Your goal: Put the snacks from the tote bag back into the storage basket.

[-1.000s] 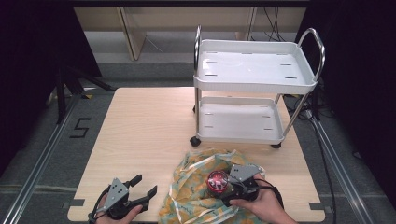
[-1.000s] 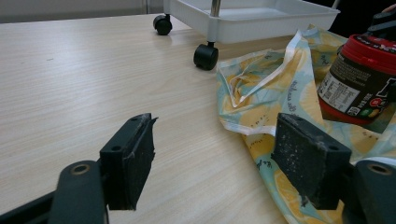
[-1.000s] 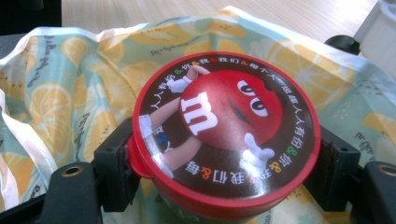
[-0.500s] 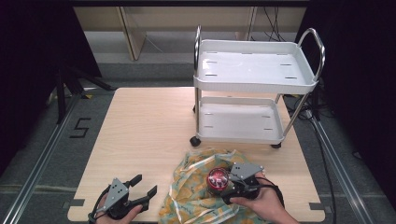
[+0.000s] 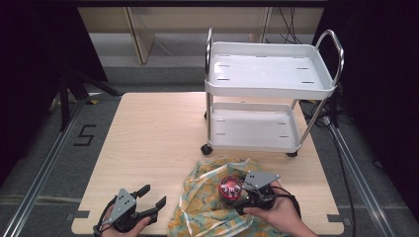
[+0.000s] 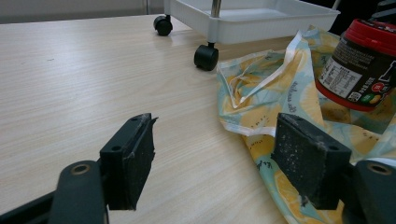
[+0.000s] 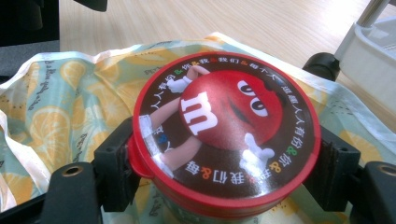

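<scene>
Candy jar (image 5: pixel 230 188) stands upright on the lemon-print cloth (image 5: pixel 207 212) at the tabletop's (image 5: pixel 158 133) near edge, clamped by the right claw (image 5: pixel 241 197). Left claw (image 5: pixel 152 197) gapes wide, idle. Lifting and placement appear outstanding.

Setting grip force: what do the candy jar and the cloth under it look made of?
Candy jar: probably plastic; its glossy red lid reflects light, its side carries a printed label. Lemon-print cloth: thin woven fabric, matte, creased, with a stitched white hem. The right gripper clamps the jar.
</scene>
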The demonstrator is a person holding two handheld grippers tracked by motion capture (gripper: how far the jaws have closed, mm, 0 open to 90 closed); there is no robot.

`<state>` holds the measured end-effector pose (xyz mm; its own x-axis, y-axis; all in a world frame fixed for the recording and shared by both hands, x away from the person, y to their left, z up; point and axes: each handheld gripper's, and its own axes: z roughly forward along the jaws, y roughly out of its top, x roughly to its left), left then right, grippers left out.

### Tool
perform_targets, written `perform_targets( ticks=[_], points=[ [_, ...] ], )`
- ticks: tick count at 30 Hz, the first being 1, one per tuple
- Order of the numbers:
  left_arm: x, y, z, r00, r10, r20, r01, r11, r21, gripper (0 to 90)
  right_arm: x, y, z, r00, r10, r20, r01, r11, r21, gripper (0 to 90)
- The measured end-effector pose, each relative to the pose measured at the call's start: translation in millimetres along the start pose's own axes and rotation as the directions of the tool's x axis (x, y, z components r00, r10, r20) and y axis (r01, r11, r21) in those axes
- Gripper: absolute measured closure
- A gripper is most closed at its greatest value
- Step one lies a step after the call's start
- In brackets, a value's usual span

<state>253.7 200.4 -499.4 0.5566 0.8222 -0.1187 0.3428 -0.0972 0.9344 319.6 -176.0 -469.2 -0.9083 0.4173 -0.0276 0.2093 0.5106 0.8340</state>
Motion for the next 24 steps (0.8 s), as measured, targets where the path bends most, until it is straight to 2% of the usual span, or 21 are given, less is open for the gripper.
perform_targets(
  ticks=[6, 8, 13, 24],
  points=[
    [0.1, 0.0, -0.1, 1.0000, 0.000, 0.000, 0.000, 1.0000, 0.000, 28.6, -1.5, 2.5, -0.9, 0.9998, -0.021, -0.003, 0.021, 1.000, -0.006, 26.2],
    [0.1, 0.0, -0.1, 1.0000, -0.001, 0.000, 0.001, 1.0000, -0.002, 28.5, -0.9, 4.8, -1.9, 1.0000, -0.009, 0.004, 0.009, 1.000, -0.004, 26.2],
    [-0.5, -0.2, -0.3, 0.9999, -0.011, -0.004, 0.011, 0.9999, -0.005, 28.5, -1.9, 6.3, -0.8, 0.9997, -0.024, -0.005, 0.023, 1.000, -0.009, 26.2],
    [-0.2, -0.1, -0.2, 1.0000, -0.009, 0.001, 0.009, 0.9999, -0.012, 28.6, -2.5, 8.8, -2.5, 0.9999, -0.011, 0.006, 0.011, 1.000, -0.017, 26.2]
  ],
)
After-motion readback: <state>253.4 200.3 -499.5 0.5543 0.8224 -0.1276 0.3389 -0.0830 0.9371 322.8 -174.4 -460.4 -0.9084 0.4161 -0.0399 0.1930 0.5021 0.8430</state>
